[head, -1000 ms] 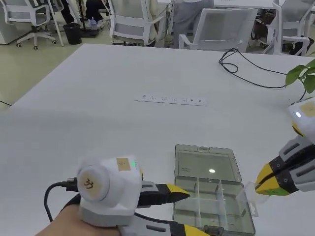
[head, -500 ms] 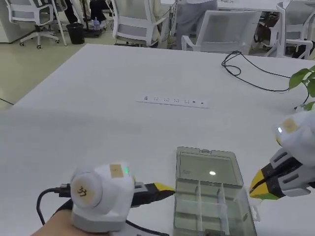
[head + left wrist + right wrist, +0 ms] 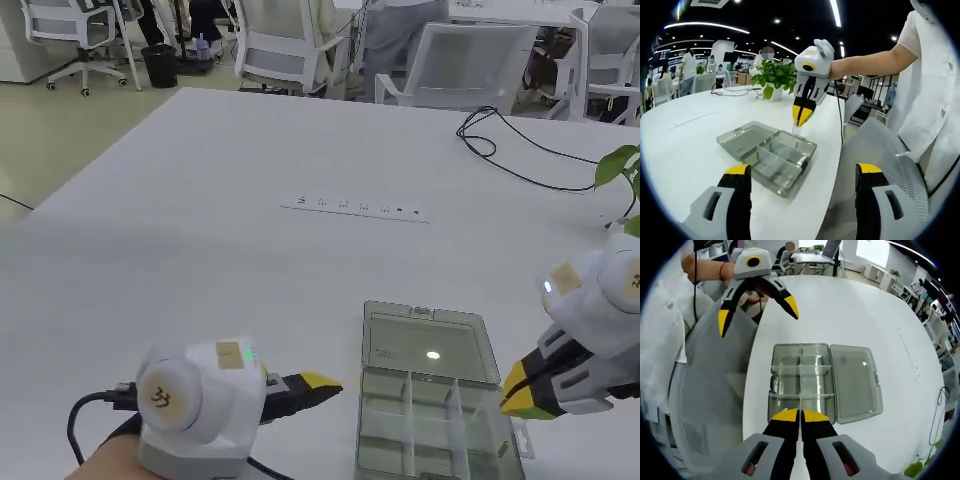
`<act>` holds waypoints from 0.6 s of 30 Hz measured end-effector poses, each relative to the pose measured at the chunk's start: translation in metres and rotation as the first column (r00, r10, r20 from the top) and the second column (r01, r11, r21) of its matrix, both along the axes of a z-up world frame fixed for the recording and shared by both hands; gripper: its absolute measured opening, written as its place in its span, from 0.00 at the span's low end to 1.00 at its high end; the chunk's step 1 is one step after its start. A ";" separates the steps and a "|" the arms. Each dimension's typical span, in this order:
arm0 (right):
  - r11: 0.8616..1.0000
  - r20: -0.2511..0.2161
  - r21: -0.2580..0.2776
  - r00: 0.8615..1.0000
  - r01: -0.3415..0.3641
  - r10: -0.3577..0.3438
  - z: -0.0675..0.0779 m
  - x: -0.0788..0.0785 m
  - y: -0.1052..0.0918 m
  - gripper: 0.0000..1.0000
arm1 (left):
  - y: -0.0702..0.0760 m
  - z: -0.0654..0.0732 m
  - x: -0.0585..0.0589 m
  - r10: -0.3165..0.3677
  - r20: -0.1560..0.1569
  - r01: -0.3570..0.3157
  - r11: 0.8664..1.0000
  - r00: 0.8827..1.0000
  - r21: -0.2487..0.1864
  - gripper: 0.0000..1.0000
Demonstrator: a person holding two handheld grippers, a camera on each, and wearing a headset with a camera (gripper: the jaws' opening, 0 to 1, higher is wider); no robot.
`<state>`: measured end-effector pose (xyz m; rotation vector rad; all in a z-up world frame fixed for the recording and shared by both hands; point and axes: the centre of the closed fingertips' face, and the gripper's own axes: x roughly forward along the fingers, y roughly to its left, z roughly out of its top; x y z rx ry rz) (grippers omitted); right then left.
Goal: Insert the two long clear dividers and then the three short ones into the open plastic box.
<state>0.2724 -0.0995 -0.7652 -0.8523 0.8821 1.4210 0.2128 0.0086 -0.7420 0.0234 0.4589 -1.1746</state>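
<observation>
The clear plastic box (image 3: pixel 385 440) lies at the table's near edge, its lid (image 3: pixel 425 345) folded open on the far side. In the right gripper view the box (image 3: pixel 785 377) has long and short clear dividers standing in it. My right gripper (image 3: pixel 515 392) hangs over the box's right edge, and my right gripper (image 3: pixel 800 415) is shut. From my right gripper (image 3: pixel 802 112) a thin clear divider (image 3: pixel 794 130) hangs down toward the box (image 3: pixel 767 155). My left gripper (image 3: pixel 322 385) is to the left of the box. My left gripper (image 3: pixel 802 172) is wide open and holds nothing.
A white power strip (image 3: pixel 362 208) lies mid-table, and a black cable (image 3: pixel 510 150) loops at the far right. Green plant leaves (image 3: pixel 620 165) reach in from the right edge. Office chairs (image 3: pixel 450 60) stand beyond the table. A grey mesh chair (image 3: pixel 710 390) sits beside the near edge.
My left gripper has drawn back to the left, away from the box's side. My right gripper stays by the box's right edge, turned slightly. The head camera has shifted.
</observation>
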 end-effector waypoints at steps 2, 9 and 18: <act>1.000 -0.002 -0.002 1.000 0.000 0.000 -0.001 0.000 0.000 0.03 | 0.000 0.000 0.000 0.005 -0.006 -0.005 1.000 1.000 -0.005 0.88; 1.000 -0.004 -0.011 1.000 -0.003 0.003 -0.005 0.001 0.000 0.03 | 0.002 -0.003 0.000 0.011 -0.010 -0.011 1.000 1.000 -0.001 0.88; 1.000 -0.019 -0.023 1.000 -0.008 0.007 -0.015 0.002 0.002 0.03 | 0.002 -0.003 0.001 0.014 -0.013 -0.014 1.000 1.000 -0.006 0.88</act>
